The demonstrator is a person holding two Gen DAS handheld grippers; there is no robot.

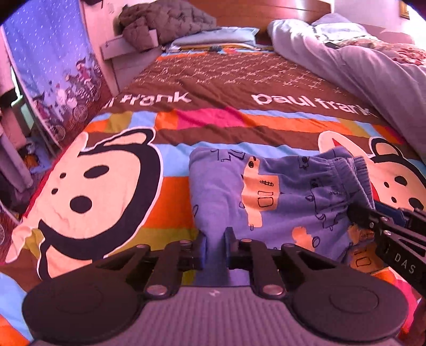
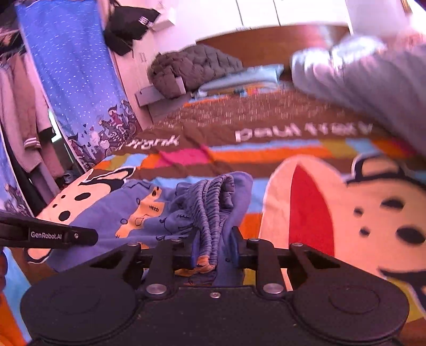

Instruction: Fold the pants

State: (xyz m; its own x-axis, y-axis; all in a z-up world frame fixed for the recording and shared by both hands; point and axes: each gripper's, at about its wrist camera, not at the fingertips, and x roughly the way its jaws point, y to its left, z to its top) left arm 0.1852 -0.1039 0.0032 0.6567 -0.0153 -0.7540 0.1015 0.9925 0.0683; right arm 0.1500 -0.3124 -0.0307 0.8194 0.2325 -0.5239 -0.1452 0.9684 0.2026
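Blue pants (image 1: 266, 191) with orange patches and black doodles lie bunched on the colourful bedspread (image 1: 106, 186). My left gripper (image 1: 215, 248) is shut on a fold of the blue leg cloth, which rises between its fingers. In the right wrist view, my right gripper (image 2: 215, 247) is shut on the ribbed elastic waistband (image 2: 213, 207), pinched upright between its pads. The right gripper (image 1: 358, 214) also shows at the right edge of the left wrist view, clamped on the waistband end. The left gripper's arm (image 2: 61, 235) reaches in from the left of the right wrist view.
The bed carries a cartoon-monkey cover. A grey duvet (image 1: 372, 66) is heaped along its right side. A pillow (image 1: 213, 37) and a dark quilted jacket (image 1: 165, 21) lie at the headboard. A blue patterned curtain (image 1: 53, 66) hangs left of the bed.
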